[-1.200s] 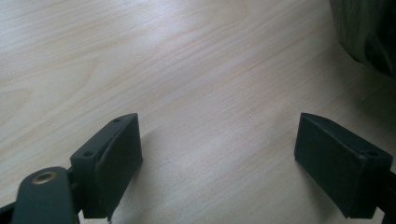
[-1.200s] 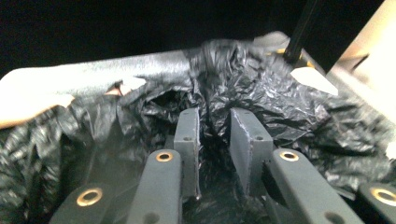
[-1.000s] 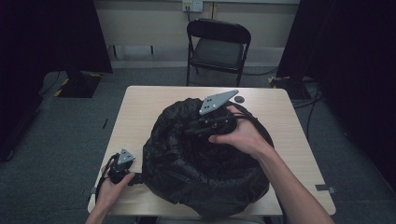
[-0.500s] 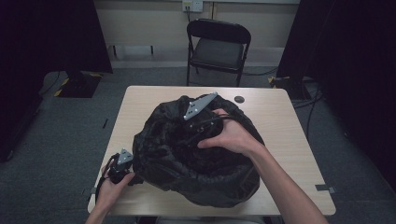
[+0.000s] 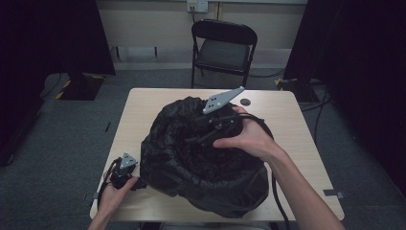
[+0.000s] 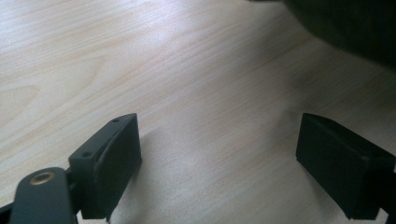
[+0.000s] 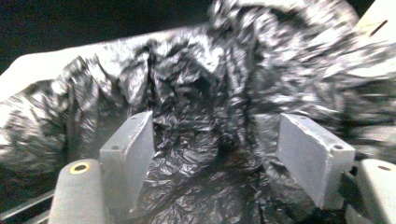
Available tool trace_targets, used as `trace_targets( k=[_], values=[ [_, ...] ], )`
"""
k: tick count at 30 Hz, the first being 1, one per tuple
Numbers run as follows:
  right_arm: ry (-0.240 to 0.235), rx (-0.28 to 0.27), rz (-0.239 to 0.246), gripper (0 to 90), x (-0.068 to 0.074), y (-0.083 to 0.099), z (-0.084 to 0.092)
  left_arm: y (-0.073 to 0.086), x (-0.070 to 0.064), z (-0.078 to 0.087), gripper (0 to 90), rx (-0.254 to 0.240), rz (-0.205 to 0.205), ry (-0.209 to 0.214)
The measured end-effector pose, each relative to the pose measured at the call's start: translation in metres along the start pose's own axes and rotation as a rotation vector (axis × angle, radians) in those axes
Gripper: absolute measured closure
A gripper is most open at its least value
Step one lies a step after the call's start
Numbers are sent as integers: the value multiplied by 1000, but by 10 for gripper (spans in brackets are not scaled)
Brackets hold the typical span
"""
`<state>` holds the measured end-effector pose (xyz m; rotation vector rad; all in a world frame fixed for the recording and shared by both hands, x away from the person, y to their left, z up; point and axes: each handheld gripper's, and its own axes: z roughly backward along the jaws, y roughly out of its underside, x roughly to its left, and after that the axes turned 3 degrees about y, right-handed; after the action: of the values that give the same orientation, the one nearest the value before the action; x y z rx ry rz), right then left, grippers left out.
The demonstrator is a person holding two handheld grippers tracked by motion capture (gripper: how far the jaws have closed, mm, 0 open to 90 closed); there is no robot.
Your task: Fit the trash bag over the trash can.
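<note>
black plastic, crumpled and glossy, makes up the big bag (image 5: 201, 158) that lies in a loose heap across the middle of the wooden table (image 5: 143, 103), reaching almost to its near edge. the work looks like spreading or opening this bag, and by my reading it is at an early or middle stage: the plastic is bunched and folded over itself, with no clear mouth showing, so most of the straightening seems left to do.

the right gripper (image 5: 203, 136) sits on top of the heap near its far side, jaws apart with wrinkled film lying between them but not pinched (image 7: 215, 154); they have just been opening, so the fold looks released. the left gripper (image 5: 136, 182) rests at the near left corner, just beside the bag's edge, jaws wide apart over bare wood (image 6: 219, 154) and holding nothing.

compared with a second ago, the heap has changed shape: its far part has been drawn leftward and now stands higher and more ruffled, while the left hand has kept its place.
</note>
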<state>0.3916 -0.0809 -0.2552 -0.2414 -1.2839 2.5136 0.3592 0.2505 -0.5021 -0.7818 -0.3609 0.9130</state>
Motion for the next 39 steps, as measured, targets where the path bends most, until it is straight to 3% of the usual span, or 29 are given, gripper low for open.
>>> trace_targets(
  k=[4,8,10,14,17,20,25,28,30,39],
  values=[
    [21,-82,-16,256,0,-2,15,0,0,0,134,0,0,0],
    [71,-118,-34,234,0,-3,27,0,0,0,134,0,0,0],
    [97,-143,-20,233,2,-4,33,0,0,0,134,0,0,0],
    [109,-192,-37,227,5,-5,43,0,0,0,134,1,1,-2],
    [133,-182,-50,202,6,-5,48,1,0,1,134,2,5,-4],
    [119,-190,-42,210,9,-3,52,1,-1,1,134,0,7,-4],
    [176,-213,-40,222,17,2,66,1,-1,1,134,0,8,-5],
    [187,-226,-28,223,21,7,76,1,-1,1,134,1,10,-10],
    [226,-233,-28,218,23,14,83,1,-1,1,134,-1,12,-11],
    [269,-267,-57,203,31,52,107,2,-2,1,133,-1,17,-14]
  ],
)
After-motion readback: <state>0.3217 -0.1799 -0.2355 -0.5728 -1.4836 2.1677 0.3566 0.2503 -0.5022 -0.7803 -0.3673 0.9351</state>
